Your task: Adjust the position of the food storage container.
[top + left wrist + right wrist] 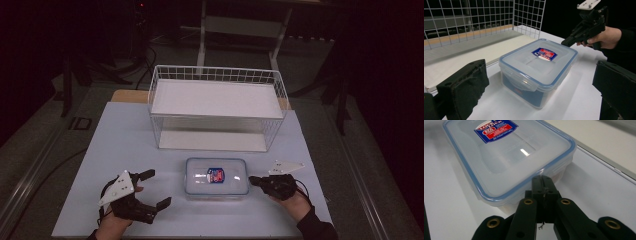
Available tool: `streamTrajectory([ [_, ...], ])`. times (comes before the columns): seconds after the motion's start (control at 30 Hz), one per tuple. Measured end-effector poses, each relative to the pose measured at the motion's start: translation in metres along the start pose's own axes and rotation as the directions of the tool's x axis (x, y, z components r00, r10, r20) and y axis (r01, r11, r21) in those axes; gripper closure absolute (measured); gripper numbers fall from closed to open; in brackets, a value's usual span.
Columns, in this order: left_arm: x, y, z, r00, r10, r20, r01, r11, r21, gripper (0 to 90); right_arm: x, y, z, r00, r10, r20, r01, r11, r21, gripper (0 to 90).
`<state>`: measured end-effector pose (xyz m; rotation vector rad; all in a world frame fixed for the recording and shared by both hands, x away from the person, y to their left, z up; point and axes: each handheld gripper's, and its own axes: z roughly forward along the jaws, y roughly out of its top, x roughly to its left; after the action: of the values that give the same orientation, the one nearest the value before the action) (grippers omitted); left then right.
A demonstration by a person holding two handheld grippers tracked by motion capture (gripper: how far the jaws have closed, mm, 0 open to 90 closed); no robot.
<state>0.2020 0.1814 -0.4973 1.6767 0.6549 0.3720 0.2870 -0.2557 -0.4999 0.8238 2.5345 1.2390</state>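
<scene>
Left gripper (152, 189): jaws spread wide, held by a hand (112, 225) at the near left of the table (125, 135), pinching nothing; a grey three-cornered plate rides on top of it.
Left gripper view: its two black jaws stand far apart at either edge of the picture, with the container (539, 70) between them and a little farther off.
Right gripper (253, 180): jaws pressed together, tips at the container's right short end, at rim height; whether they touch it cannot be told.
Right gripper view: closed jaws meet in a point just before the container's (506, 157) blue-sealed rim.
Right hand (295, 202): dark sleeve, near right edge of the table.
Container (216, 176): clear plastic box, lid on, blue seal around the rim, blue-and-red label (216, 174) on top; it sits flat on the white table, between the two grippers.
Wire basket (217, 107): white, rectangular, open-topped, standing beyond the container, near it but apart; a white panel lies across it.
Background: dark room, metal frame legs (202, 35) behind the table.
</scene>
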Motion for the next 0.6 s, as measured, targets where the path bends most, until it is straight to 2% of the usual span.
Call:
streamTrajectory([
  [0.17,0.0,0.0,0.001,1.0,-0.003,0.004,0.003,1.0,0.006,0.0,0.003,0.005,0.006,0.9999,-0.01,-0.011,0.01,1.0,-0.002,90.0],
  [0.33,-0.001,-0.001,0.001,1.0,-0.003,-0.001,0.003,1.0,-0.002,0.0,0.005,0.005,0.002,0.9997,-0.022,-0.004,0.022,1.0,-0.013,89.3],
  [0.4,0.0,0.0,0.001,1.0,-0.002,-0.007,0.002,0.9999,-0.015,0.0,0.005,0.006,-0.002,0.9998,-0.016,-0.006,0.016,0.999,-0.031,84.2],
  [0.43,0.0,0.0,0.001,0.9998,-0.016,0.01,0.016,0.9992,-0.035,0.0,0.005,0.006,-0.005,0.9999,-0.014,-0.006,0.014,0.999,-0.041,82.5],
  [0.47,-0.001,0.001,0.002,0.9994,-0.034,0.01,0.035,0.9985,-0.042,0.0,0.005,0.007,-0.008,0.9998,-0.018,-0.006,0.017,0.998,-0.052,79.5],
  [0.57,0.0,0.003,0.003,1.0,-0.009,0.002,0.009,0.9996,-0.027,0.0,0.006,0.008,-0.015,0.9998,-0.018,0.003,0.018,0.997,-0.081,67.3],
  [0.6,-0.001,0.003,0.003,1.0,-0.006,0.004,0.006,0.9995,-0.03,0.0,0.007,0.009,-0.018,0.9999,-0.005,0.012,0.006,0.995,-0.095,57.7],
])
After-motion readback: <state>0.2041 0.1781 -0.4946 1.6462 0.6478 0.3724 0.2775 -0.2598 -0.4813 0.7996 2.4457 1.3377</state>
